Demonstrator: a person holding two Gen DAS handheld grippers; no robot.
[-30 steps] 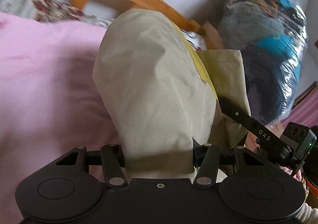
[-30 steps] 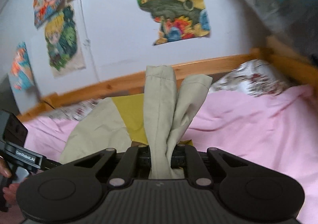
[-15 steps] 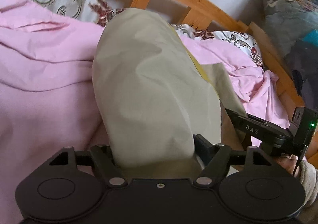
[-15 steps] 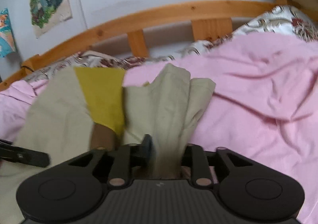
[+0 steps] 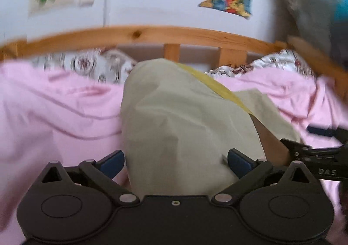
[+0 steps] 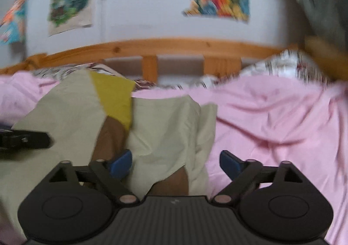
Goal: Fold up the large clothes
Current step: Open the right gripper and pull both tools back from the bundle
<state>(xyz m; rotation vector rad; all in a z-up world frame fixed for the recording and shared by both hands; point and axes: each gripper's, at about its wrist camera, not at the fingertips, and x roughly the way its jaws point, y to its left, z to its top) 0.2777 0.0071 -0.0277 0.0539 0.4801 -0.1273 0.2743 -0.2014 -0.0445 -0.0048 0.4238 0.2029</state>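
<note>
Both grippers are letting go of the garment point(image 5: 184, 127), a beige piece with yellow and brown panels lying on the pink sheet point(image 5: 54, 114) of the bed: the left gripper point(image 5: 176, 161) has its jaws opening, with a hump of cloth still between the blue pads but seemingly unpressed, and the right gripper point(image 6: 176, 161) is opening too, over the garment's edge point(image 6: 165, 127). This looks like the end of one fold. Next, I judge, both should back clear without snagging the cloth, then pick fresh edges for the next fold.
</note>
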